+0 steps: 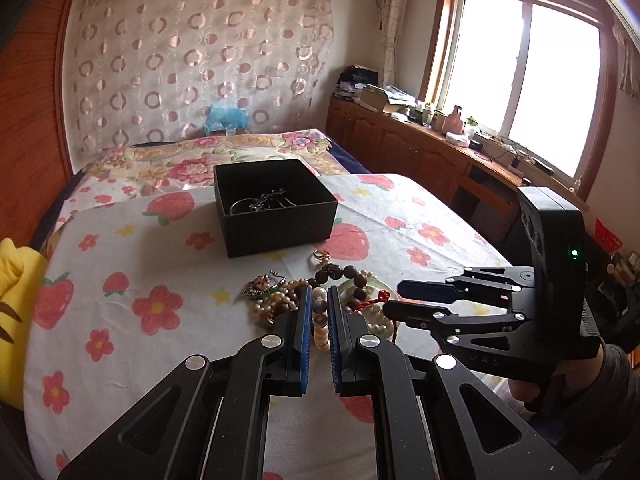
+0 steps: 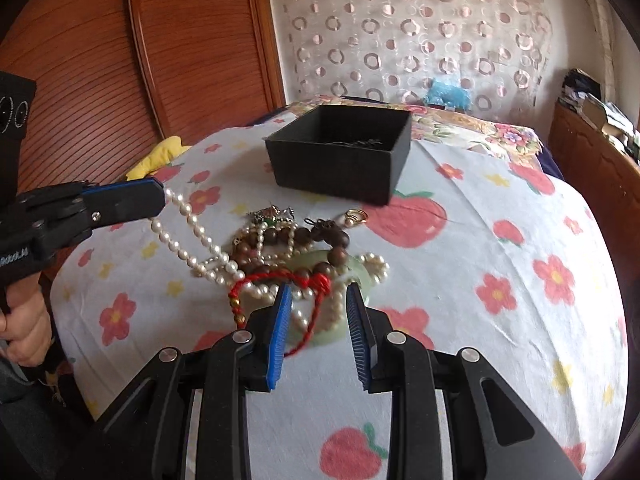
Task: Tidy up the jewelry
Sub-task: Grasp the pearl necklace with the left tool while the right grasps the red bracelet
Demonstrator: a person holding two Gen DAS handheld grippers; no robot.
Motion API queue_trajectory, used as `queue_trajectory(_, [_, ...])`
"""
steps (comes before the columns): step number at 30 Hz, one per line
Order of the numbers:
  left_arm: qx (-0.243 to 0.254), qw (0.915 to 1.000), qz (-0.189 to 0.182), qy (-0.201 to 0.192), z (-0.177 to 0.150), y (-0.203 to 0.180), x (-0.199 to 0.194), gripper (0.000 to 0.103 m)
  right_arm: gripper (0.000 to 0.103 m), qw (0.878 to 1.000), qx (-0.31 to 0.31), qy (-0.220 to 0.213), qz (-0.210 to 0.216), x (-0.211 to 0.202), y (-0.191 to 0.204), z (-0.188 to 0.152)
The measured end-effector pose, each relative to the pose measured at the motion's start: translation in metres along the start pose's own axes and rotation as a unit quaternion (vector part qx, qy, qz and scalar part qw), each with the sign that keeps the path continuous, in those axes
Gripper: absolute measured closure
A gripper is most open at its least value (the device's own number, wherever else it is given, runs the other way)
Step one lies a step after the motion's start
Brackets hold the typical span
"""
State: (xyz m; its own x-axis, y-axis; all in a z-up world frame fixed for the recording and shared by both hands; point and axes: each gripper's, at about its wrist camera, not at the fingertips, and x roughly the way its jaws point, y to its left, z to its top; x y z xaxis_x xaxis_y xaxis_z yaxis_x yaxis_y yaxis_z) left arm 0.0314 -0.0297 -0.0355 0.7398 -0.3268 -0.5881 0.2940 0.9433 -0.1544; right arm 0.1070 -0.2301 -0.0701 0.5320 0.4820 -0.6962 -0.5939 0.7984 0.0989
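A tangled jewelry pile lies on the flowered cloth [image 1: 140, 264] in front of an open black box [image 1: 276, 220] [image 2: 332, 168] that holds silvery chains. My left gripper [image 1: 319, 292] [image 2: 162, 200] is shut on a white pearl necklace [image 2: 188, 220] [image 1: 320, 328], lifted so the strand slopes down into the pile. My right gripper [image 2: 319, 292] [image 1: 394, 300] hovers open over the pile's near side, above a pale green bangle [image 2: 332, 336] and a red cord bracelet [image 2: 240, 292]. A brown wooden bead bracelet [image 2: 320, 236] [image 1: 340, 272] and a gold ring [image 2: 356, 215] [image 1: 321, 255] lie nearer the box.
A yellow cushion [image 1: 12, 280] [image 2: 160, 156] sits at the bed's left edge beside a wooden wardrobe [image 2: 100, 80]. Cluttered wooden cabinets [image 1: 400, 140] run under the window on the right. A hand [image 2: 24, 328] grips the left tool's handle.
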Motion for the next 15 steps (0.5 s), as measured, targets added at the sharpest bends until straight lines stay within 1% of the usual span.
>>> queue_trajectory(5, [-0.005, 1.0, 0.0, -0.003, 0.0, 0.003, -0.001, 0.096, 0.073, 1.0, -0.006, 0.018, -0.005, 0.013, 0.001, -0.002])
queue_trajectory(6, [-0.005, 1.0, 0.0, -0.003, -0.001, 0.004, -0.002, 0.096, 0.083, 1.0, -0.007, 0.018, -0.003, 0.013, 0.001, -0.002])
queue_trajectory(7, [-0.005, 1.0, 0.0, -0.003, -0.001, 0.004, -0.002, 0.096, 0.09, 1.0, -0.008, 0.016, -0.001, 0.012, 0.001, -0.002])
queue_trajectory(9, [-0.007, 1.0, -0.001, -0.004, 0.001, 0.005, -0.003, 0.096, 0.097, 1.0, -0.008, 0.012, 0.003, 0.01, 0.0, -0.001])
queue_trajectory(11, [-0.006, 0.9999, -0.005, -0.007, 0.001, 0.005, -0.004, 0.096, 0.098, 1.0, -0.009, 0.005, 0.003, 0.006, -0.002, 0.003])
queue_trajectory(13, [-0.007, 0.9998, -0.014, -0.012, 0.007, 0.005, -0.009, 0.096, 0.099, 1.0, -0.013, -0.006, 0.0, -0.001, -0.002, 0.008])
queue_trajectory(15, [0.0, 0.9996, -0.014, -0.024, 0.016, 0.002, -0.017, 0.096, 0.099, 1.0, -0.017, -0.018, 0.0, -0.009, -0.003, 0.012])
